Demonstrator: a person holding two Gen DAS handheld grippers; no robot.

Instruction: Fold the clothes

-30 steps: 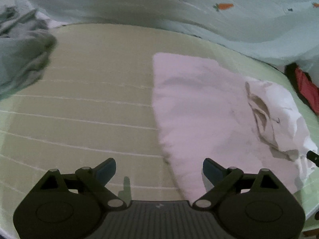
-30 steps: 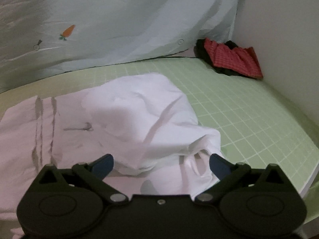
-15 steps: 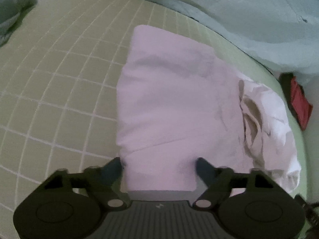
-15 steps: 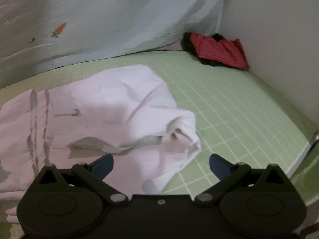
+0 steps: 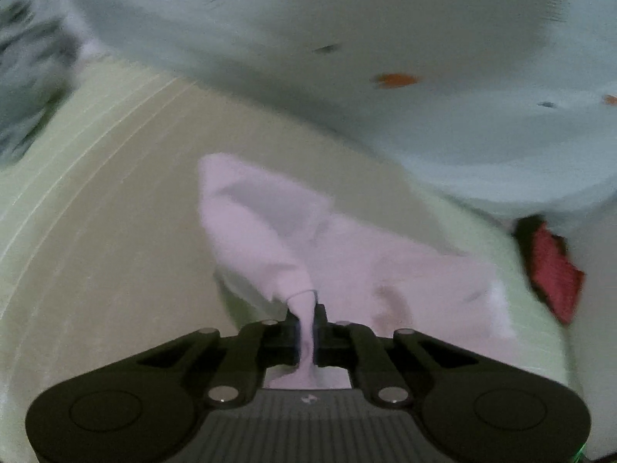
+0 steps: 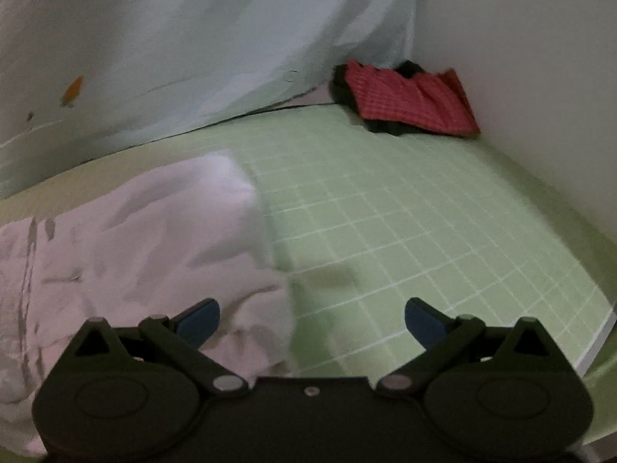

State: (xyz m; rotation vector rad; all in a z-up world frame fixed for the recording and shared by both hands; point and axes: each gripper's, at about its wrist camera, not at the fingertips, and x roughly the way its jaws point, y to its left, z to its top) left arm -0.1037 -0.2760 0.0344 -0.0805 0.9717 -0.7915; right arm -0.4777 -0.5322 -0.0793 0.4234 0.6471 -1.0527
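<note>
White garment [image 5: 347, 254] spread on the green gridded mat [image 6: 405, 231], one corner drawn up into a narrow peak and pinched tight between the jaws of the left gripper [image 5: 306, 320], which have just been closing onto it. Cloth tented from that peak back down to the mat, the rest lying rumpled toward the right. Right gripper [image 6: 312, 316] with jaws wide apart and nothing between them, poised over the garment's right edge, partly above cloth and partly above bare mat. Best done, probably, by carrying the pinched corner over in a low, even arc toward the opposite side, keeping the lifted panel taut so no slack bunches underneath, and bringing the free gripper onto the matching near corner so both edges travel together and land square. Risk of the thin fabric slipping out if pulled too sharply. Beyond the garment: pale blue sheet with carrot print [image 5: 385, 38] along the back, red checked cloth [image 6: 405, 100] in the far corner, greyish clothes heap [image 5: 27, 88] at the left. Against a second ago: then flat cloth and both pairs of jaws open and empty; now the corner gripped and raised, and the right gripper shifted rightward toward the garment's edge.
</note>
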